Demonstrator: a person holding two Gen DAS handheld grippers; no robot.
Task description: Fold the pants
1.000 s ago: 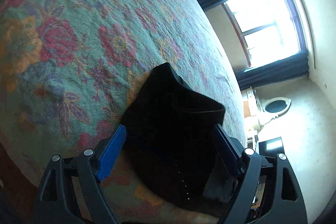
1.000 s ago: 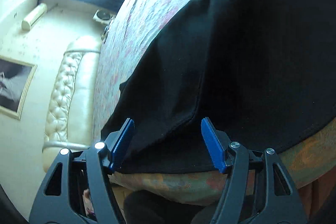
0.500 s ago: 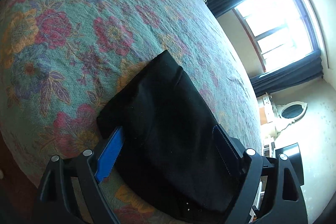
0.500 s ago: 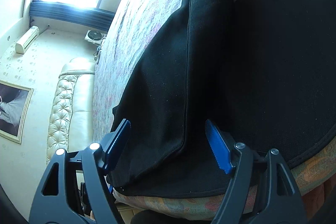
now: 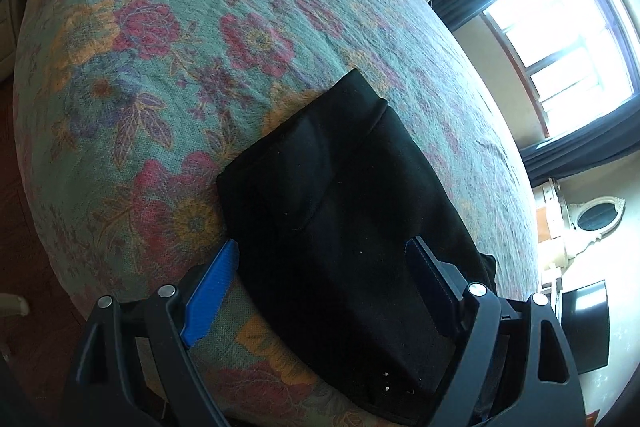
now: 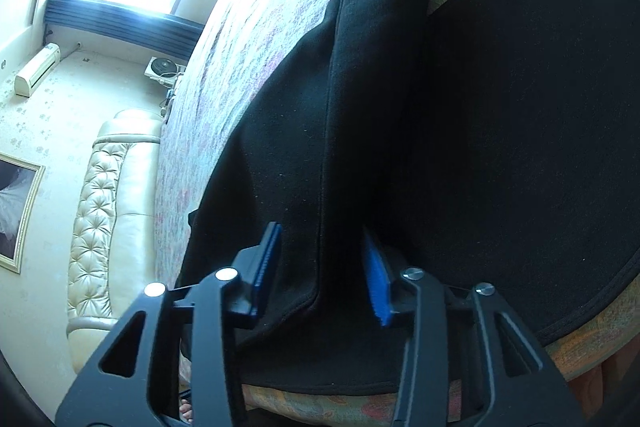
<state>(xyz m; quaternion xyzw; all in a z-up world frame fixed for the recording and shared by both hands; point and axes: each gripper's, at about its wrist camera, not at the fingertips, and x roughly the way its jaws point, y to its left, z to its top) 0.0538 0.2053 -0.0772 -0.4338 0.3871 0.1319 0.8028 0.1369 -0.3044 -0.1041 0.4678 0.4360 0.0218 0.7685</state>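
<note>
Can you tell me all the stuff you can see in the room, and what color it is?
pants: one, black, folded on the bed's near edge
bedspread: one, green with red and orange flowers, covering the bed
headboard: one, cream, tufted, at the bed's end
window: one, bright, with dark blue curtains
picture: one, gold-framed, on the wall
left claw: one, black with blue pads, open over the pants
right claw: one, black with blue pads, open around a pants edge

Both grippers are built alike. The left gripper (image 5: 320,269) has matte black plastic arms with triangular cut-outs and round silver screw heads at the joints. Its fingers (image 5: 210,297) carry bright blue ribbed pads. The right gripper (image 6: 320,267) has the same black frame, silver screws at about 8 and 4 o'clock, and blue serrated fingers (image 6: 377,287).
</note>
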